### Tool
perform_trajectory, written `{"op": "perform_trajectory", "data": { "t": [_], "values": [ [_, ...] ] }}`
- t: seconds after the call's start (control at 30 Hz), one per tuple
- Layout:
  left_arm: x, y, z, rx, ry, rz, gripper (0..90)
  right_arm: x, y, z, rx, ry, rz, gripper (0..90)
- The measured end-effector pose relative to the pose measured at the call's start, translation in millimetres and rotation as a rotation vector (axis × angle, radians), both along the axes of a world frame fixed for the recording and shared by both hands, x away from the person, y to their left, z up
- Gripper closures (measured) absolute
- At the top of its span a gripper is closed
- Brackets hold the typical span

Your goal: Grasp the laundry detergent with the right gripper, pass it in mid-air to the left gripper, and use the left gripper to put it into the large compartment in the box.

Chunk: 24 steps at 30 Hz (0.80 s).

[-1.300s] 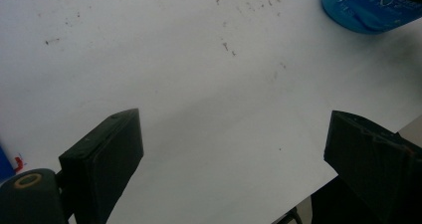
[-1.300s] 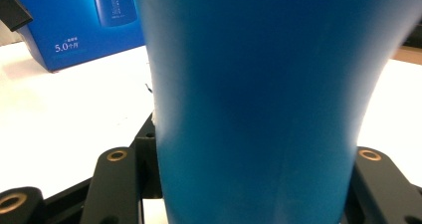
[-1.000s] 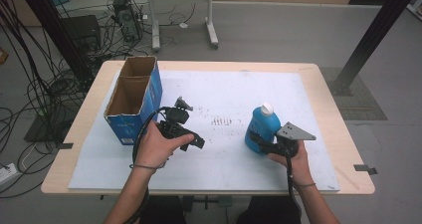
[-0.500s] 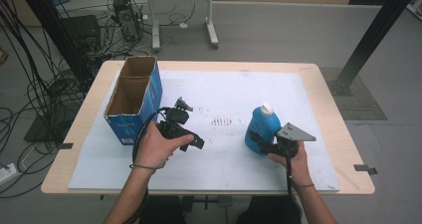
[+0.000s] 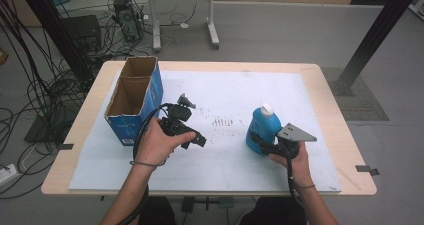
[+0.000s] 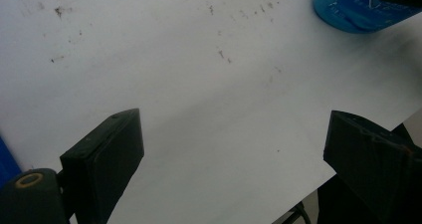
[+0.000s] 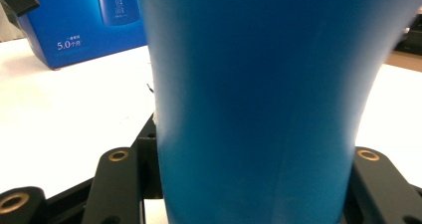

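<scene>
A blue bottle (image 5: 261,130) with a white cap stands upright on the white sheet (image 5: 235,90) right of the middle. My right gripper (image 5: 260,144) is shut on its lower body from the near side; the bottle (image 7: 254,94) sits tight between the two black jaws of my right gripper (image 7: 249,189). My left gripper (image 5: 194,121) hovers near the sheet's middle, open wide with nothing between its jaws. In the left gripper view my left gripper (image 6: 244,154) looks down on the bare sheet, with the bottle's base (image 6: 358,7) at the top right.
An open-topped blue cardboard box (image 5: 132,97) stands at the table's left, close behind my left hand; its printed side (image 7: 84,20) faces the bottle. Faint dark marks (image 5: 222,121) dot the sheet's middle. Cables and desk legs stand on the floor beyond the table.
</scene>
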State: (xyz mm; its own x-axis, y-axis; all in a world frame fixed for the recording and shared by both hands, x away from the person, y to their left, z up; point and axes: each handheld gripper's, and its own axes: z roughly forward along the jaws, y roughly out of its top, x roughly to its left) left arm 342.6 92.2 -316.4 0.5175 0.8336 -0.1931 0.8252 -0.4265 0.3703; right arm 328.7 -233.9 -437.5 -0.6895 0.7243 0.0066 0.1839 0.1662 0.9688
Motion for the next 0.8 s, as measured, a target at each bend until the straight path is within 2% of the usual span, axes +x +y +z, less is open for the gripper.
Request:
{"op": "perform_trajectory", "data": {
  "t": [0.2,0.37,0.43,0.53,0.57,0.63,0.67,0.73,0.77,0.8],
  "values": [
    [4.4,2.5,9.3,0.028,-0.009,-0.035,9.2,4.3,-2.9,4.0,0.009,0.025,0.040,44.1],
    [6.0,5.4,15.9,0.030,-0.015,-0.059,9.3,6.5,-5.2,10.2,0.032,0.040,0.068,44.1],
    [6.6,5.1,22.0,0.032,-0.017,-0.113,9.3,7.8,-5.1,17.5,0.033,0.045,0.099,44.1],
    [6.9,3.1,31.0,0.033,-0.030,-0.164,9.3,9.5,-4.2,24.5,0.037,0.059,0.135,44.2],
    [6.9,3.1,31.0,0.033,-0.030,-0.164,9.2,10.0,-3.7,27.3,0.033,0.067,0.150,44.1],
    [7.3,2.2,42.0,0.040,-0.042,-0.221,9.1,11.1,-2.8,32.8,0.029,0.079,0.181,44.2],
    [7.3,2.2,42.0,0.040,-0.042,-0.221,9.0,11.1,-2.8,32.8,0.029,0.079,0.181,44.2],
    [7.6,2.1,48.4,0.055,-0.053,-0.266,9.1,12.2,-2.1,39.2,0.038,0.100,0.220,44.2],
    [8.0,2.6,54.5,0.062,-0.055,-0.298,9.1,13.0,-1.4,44.7,0.033,0.111,0.256,44.2],
    [8.0,2.6,54.5,0.062,-0.055,-0.298,9.1,13.1,-1.0,47.7,0.034,0.120,0.274,44.2]
  ]
}}
